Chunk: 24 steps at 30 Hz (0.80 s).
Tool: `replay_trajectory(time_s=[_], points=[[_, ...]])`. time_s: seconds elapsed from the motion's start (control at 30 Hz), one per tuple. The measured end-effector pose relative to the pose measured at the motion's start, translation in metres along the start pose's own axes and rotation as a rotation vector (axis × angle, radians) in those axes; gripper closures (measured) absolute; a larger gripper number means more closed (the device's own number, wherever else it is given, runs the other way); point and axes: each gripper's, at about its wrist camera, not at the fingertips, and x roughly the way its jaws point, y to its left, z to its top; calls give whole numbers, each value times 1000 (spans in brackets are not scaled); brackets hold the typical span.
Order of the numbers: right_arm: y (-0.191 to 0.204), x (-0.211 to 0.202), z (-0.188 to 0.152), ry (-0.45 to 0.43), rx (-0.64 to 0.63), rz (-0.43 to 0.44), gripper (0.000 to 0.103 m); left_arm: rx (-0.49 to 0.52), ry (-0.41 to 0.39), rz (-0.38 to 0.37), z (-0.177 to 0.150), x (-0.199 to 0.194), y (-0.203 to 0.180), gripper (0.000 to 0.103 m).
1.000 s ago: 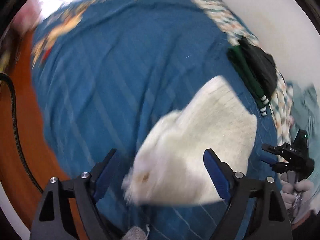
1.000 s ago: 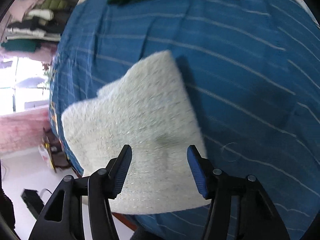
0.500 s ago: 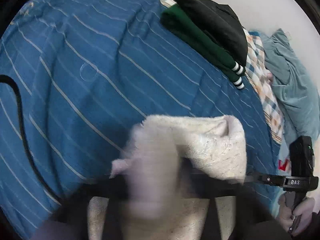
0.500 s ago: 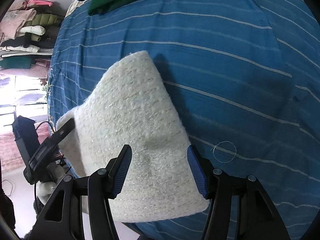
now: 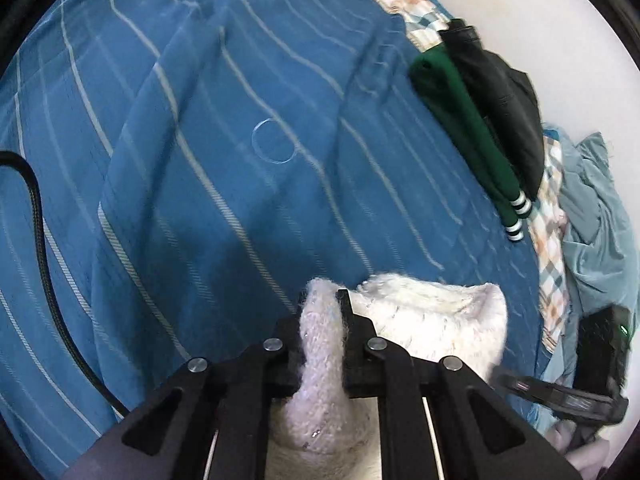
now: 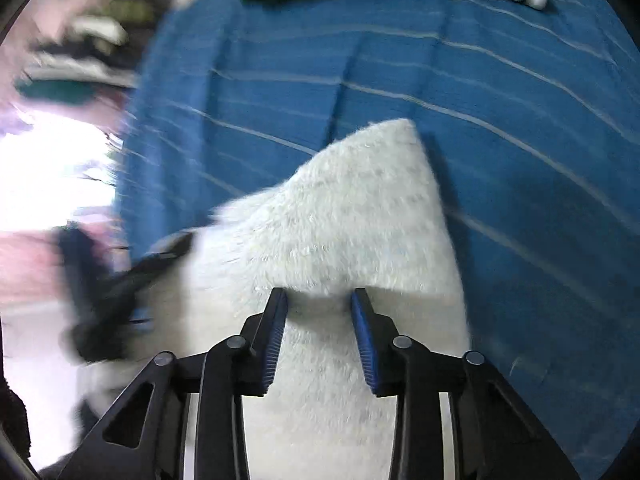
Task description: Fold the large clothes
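Note:
A fluffy white knit garment (image 6: 348,224) lies folded near the edge of a bed with a blue striped cover (image 5: 240,152). My left gripper (image 5: 322,300) is shut on a bunched edge of the white garment (image 5: 432,320), which fills the gap between its fingers. My right gripper (image 6: 320,300) has its jaws part closed around a fold of the same garment, with white knit between the blue pads (image 6: 276,332). The left gripper shows blurred at the garment's left edge in the right wrist view (image 6: 120,280). The right gripper shows at lower right in the left wrist view (image 5: 560,392).
A folded green garment with striped cuffs (image 5: 468,120) and a black jacket (image 5: 504,96) lie at the bed's far side by the white wall. A checked sheet (image 5: 552,216) and teal cloth (image 5: 596,216) lie beside them. A black cable (image 5: 44,264) crosses the cover. Shelves of clothes (image 6: 88,40) stand beyond the bed.
My left gripper has gone from open above the garment to shut on its edge. My right gripper has narrowed its jaws and moved down onto the garment.

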Motion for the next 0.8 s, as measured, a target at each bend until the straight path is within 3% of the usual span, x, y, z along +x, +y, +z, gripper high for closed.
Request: replay_trajectory(time_s=[0.2, 0.3, 0.4, 0.43, 0.47, 0.57, 0.63, 0.67, 0.73, 0.8], points=[[1, 29, 40, 84, 47, -40, 67, 12, 53, 60, 5, -1, -2, 85], [-1, 11, 42, 117, 41, 22, 64, 4, 9, 58, 7, -27, -10, 72], [-12, -28, 30, 62, 3, 116, 44, 33, -85, 76, 1, -68, -17, 34], [-17, -37, 25, 40, -11, 128, 32, 36, -107, 77, -3, -78, -18, 20], [-28, -50, 15, -6, -28, 143, 22, 40, -136, 77, -11, -93, -20, 19], [-66, -57, -3, -67, -42, 179, 17, 15, -156, 138, -41, -117, -16, 12], [-97, -36, -10, 17, -7, 235, 17, -30, -153, 165, -67, -126, -5, 12], [-112, -9, -17, 130, 22, 307, 17, -50, -146, 172, -76, -128, -1, 12], [-123, 24, -24, 232, 45, 405, 17, -130, -118, 188, -107, -133, 14, 12], [-126, 46, -27, 222, 67, 519, 9, -190, -96, 180, -134, -138, 24, 12]])
